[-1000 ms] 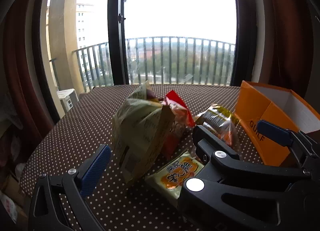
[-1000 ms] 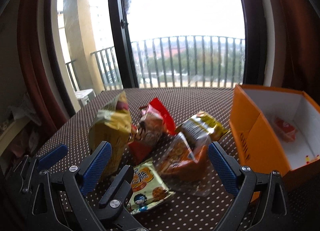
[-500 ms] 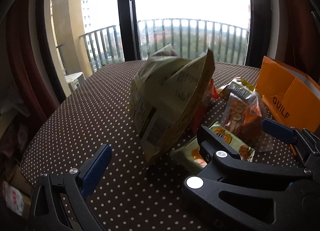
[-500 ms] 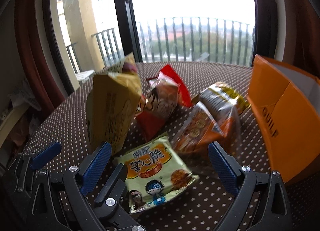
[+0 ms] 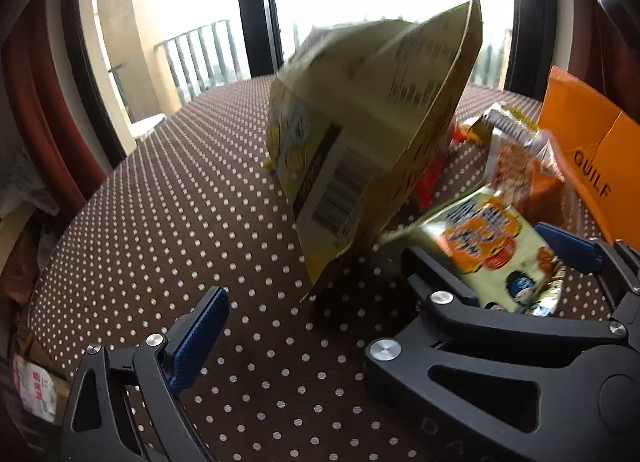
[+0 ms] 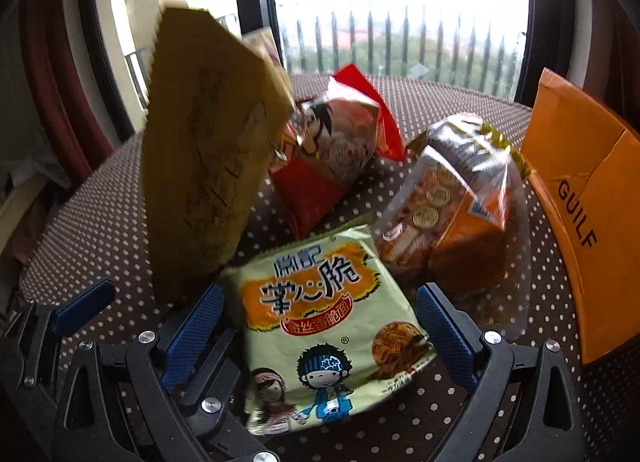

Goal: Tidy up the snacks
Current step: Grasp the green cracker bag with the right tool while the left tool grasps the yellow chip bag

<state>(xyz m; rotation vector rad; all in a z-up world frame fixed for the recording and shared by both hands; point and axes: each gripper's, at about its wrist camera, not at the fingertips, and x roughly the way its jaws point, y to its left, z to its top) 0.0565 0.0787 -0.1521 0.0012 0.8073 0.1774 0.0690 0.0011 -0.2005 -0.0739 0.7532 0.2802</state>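
Observation:
A tall yellow bag point(image 5: 372, 134) point(image 6: 208, 166) stands at the left of a snack pile on the dotted table point(image 5: 180, 222). Behind it leans a red packet point(image 6: 340, 150), and a clear orange packet point(image 6: 452, 214) lies to the right. A flat green noodle packet point(image 6: 320, 302) point(image 5: 492, 258) lies nearest. My right gripper point(image 6: 318, 294) is open and straddles the noodle packet without pressing it. My left gripper point(image 5: 316, 318) is wide and its jaws are closing. The yellow bag's bottom corner sits just ahead of them, untouched. Its right finger is hidden behind the right gripper's frame.
An orange box point(image 6: 580, 190) marked GUILF stands at the right of the pile, its outer wall facing me. The table's rounded edge point(image 5: 52, 262) drops off at the left, with clutter on the floor below. A window and a balcony railing point(image 6: 400, 42) lie beyond the table.
Both grippers have sunk and tilted down toward the pile, so the snacks loom larger. The noodle packet now lies between the right fingers. The box's inside has gone out of view.

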